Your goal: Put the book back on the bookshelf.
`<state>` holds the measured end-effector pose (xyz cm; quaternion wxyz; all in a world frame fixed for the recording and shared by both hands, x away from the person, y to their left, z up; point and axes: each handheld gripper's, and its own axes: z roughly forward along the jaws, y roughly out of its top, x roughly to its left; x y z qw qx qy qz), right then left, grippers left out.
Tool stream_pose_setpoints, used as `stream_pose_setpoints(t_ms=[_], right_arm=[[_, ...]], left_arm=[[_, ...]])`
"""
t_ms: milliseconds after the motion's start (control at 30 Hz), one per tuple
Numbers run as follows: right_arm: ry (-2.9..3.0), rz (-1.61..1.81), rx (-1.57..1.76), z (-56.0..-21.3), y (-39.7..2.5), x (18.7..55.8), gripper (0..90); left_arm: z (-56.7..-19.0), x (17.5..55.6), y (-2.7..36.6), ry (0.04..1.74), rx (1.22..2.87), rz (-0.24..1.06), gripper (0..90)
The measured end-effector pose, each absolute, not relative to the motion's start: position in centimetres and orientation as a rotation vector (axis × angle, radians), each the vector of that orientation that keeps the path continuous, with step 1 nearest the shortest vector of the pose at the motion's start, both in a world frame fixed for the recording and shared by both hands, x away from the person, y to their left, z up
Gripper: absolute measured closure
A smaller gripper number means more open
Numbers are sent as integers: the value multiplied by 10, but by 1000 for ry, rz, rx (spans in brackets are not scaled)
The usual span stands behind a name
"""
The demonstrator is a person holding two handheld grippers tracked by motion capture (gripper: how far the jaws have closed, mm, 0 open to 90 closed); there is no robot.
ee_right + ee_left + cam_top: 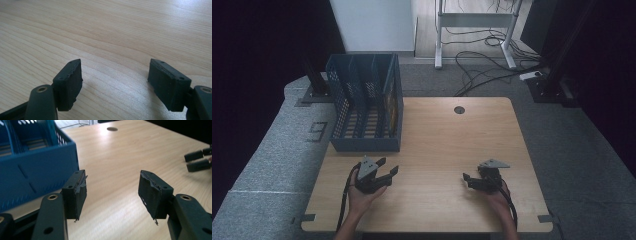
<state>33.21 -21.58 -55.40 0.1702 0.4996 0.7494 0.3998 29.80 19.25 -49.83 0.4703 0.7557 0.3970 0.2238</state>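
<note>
- Nearest the grippers stands a blue perforated plastic file rack [364, 102], at about ten o'clock on the table, its front wall just beyond the left gripper [386, 167]; something yellow-brown stands in its right-hand slot, though what it is I cannot tell.
- In the left gripper view the rack [37, 167] sits at about ten o'clock, close beside the left jaw but not touching it.
- Left gripper: jaws spread wide, nothing between them, held at about seven o'clock on the table and aimed toward two o'clock.
- Right gripper [467, 179]: at about five o'clock, well apart from the rack; in its own view the jaws stand wide over bare wood [112, 37] and hold nothing.
- Judged from this, no handling is under way: neither tool touches the rack, so any reach, grasp or move of it is left to do.
- Light wood-grain tabletop [452, 145], bare apart from the rack, with a round cable hole [459, 110] at twelve o'clock.
- Around the table lies grey carpet [572, 150]; black cables [487, 65] trail past a white desk frame [472, 25] at one o'clock, and dark curtains hang at both sides.
</note>
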Motion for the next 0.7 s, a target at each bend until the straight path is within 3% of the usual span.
stream_pose_setpoints(t_ms=[700], right_arm=[[2128, 1103, 1407, -554, -213, 332, 264]], left_arm=[[-522, 289, 203, 984, 1893, 484, 390]])
